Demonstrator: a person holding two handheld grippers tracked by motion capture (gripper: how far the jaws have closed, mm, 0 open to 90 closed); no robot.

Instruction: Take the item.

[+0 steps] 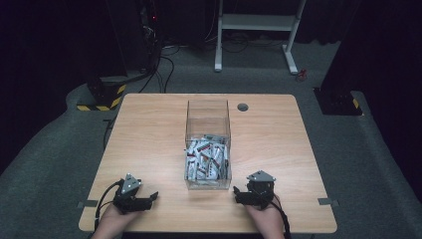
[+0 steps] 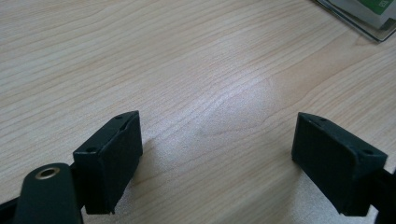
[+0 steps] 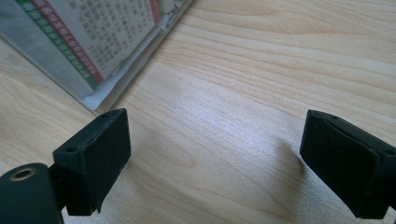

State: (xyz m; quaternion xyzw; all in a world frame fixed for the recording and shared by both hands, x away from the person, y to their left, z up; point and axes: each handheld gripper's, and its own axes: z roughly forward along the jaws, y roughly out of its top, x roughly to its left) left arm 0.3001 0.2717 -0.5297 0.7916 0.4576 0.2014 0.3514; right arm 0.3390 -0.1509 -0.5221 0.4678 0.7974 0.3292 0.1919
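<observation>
A clear plastic box [image 1: 208, 115] stands at the middle of the wooden table [image 1: 149, 129], its near half piled with several white and red sachets [image 1: 205, 158]. My left gripper [image 1: 149, 198] rests on the table near the front edge, left of the box, jaws wide open over bare wood [image 2: 217, 140]. My right gripper [image 1: 237, 191] lies near the front edge, just right of the box's near corner, open with nothing between its jaws [image 3: 215, 158]. In the right gripper view a corner of the box [image 3: 100, 100] with printed sachets [image 3: 93, 32] lies close ahead on the left.
A round grey cable hole [image 1: 242, 107] sits in the table behind the box on the right. Beyond the table are a white frame [image 1: 256, 25], cables on the dark floor, and black stands with yellow-black tape [image 1: 102, 94].
</observation>
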